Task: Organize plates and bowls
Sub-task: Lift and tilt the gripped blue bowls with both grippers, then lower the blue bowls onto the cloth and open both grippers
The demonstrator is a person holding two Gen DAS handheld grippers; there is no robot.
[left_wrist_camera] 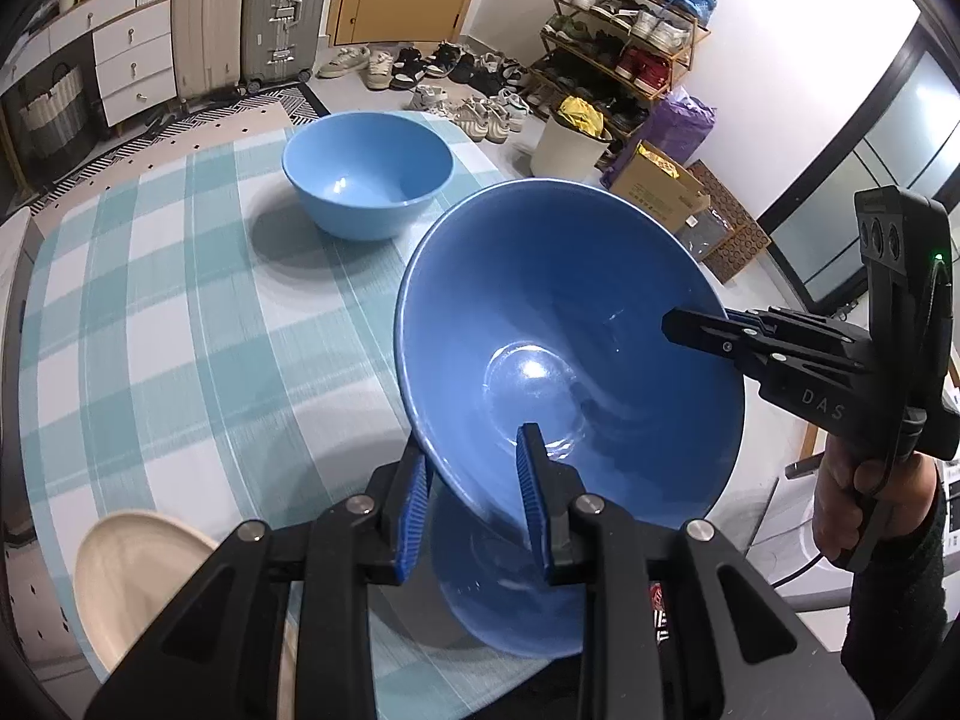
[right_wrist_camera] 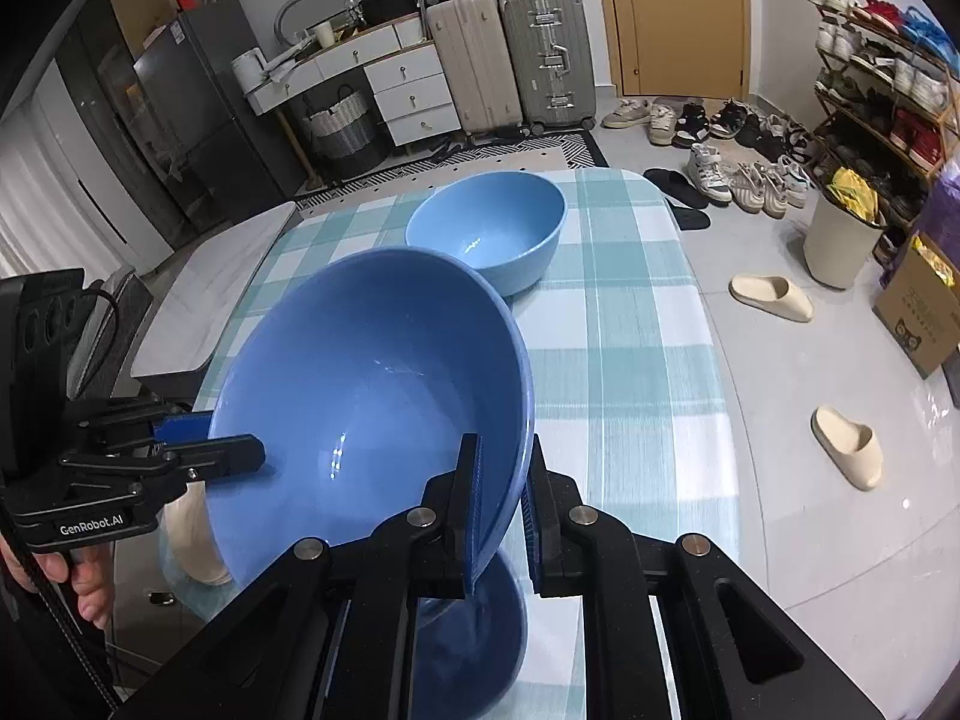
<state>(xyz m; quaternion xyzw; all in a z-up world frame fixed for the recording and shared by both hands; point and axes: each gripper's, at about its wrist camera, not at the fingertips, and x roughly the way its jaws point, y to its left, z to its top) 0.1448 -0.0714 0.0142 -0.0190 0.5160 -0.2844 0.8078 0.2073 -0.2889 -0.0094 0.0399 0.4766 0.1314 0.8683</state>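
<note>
A large dark blue bowl (left_wrist_camera: 570, 312) (right_wrist_camera: 360, 372) hangs tilted above the checked table (left_wrist_camera: 150, 300) (right_wrist_camera: 630, 360). My left gripper (left_wrist_camera: 474, 468) (right_wrist_camera: 240, 450) is shut on its near rim, one finger inside and one outside. On the opposite rim my right gripper (right_wrist_camera: 503, 450) (left_wrist_camera: 690, 324) is shut in the same way. Directly under the held bowl another blue dish (left_wrist_camera: 498, 600) (right_wrist_camera: 474, 648) rests on the cloth, partly hidden. A light blue bowl (left_wrist_camera: 367, 174) (right_wrist_camera: 489, 228) stands upright farther along the table. A cream plate (left_wrist_camera: 138, 570) (right_wrist_camera: 192, 534) lies by the near left edge.
Beyond the table's far end stand two suitcases (right_wrist_camera: 516, 60) and white drawers (right_wrist_camera: 408, 84). Right of the table, on the floor, are a white bin (right_wrist_camera: 840, 240), a cardboard box (right_wrist_camera: 918, 306), two cream slippers (right_wrist_camera: 774, 294), loose shoes and a shoe rack (left_wrist_camera: 630, 24).
</note>
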